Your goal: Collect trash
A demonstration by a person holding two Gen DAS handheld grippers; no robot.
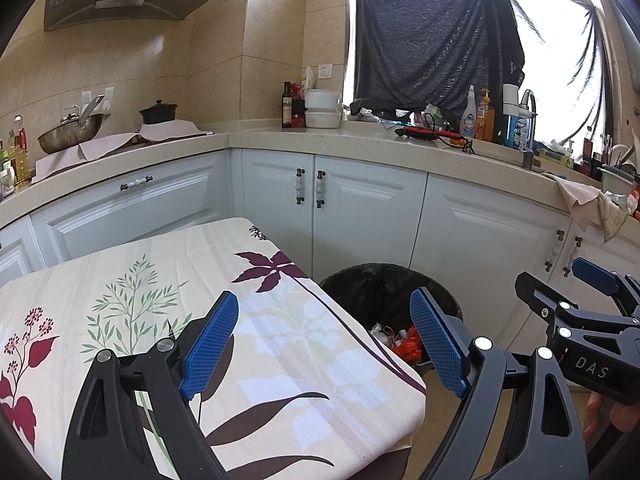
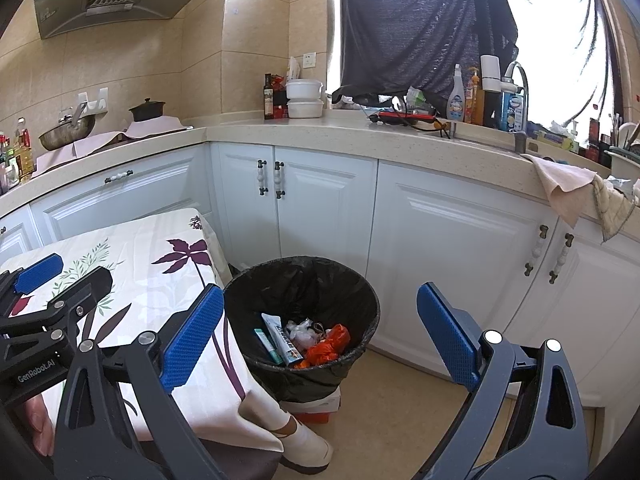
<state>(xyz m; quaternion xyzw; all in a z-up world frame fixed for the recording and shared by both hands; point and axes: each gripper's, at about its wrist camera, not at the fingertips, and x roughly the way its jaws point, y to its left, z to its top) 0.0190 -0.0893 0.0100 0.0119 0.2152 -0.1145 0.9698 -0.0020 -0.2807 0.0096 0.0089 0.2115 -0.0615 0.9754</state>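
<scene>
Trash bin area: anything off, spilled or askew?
No spill: trash sits inside the black-lined bin. One oddity: the bin stands on a flat box rather than the floor. Both grippers open and empty.

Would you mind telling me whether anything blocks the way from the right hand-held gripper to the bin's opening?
Nothing visible does. The right hand-held gripper is open and empty, and the black-lined trash bin stands uncovered beside the table, with trash already inside.
</scene>
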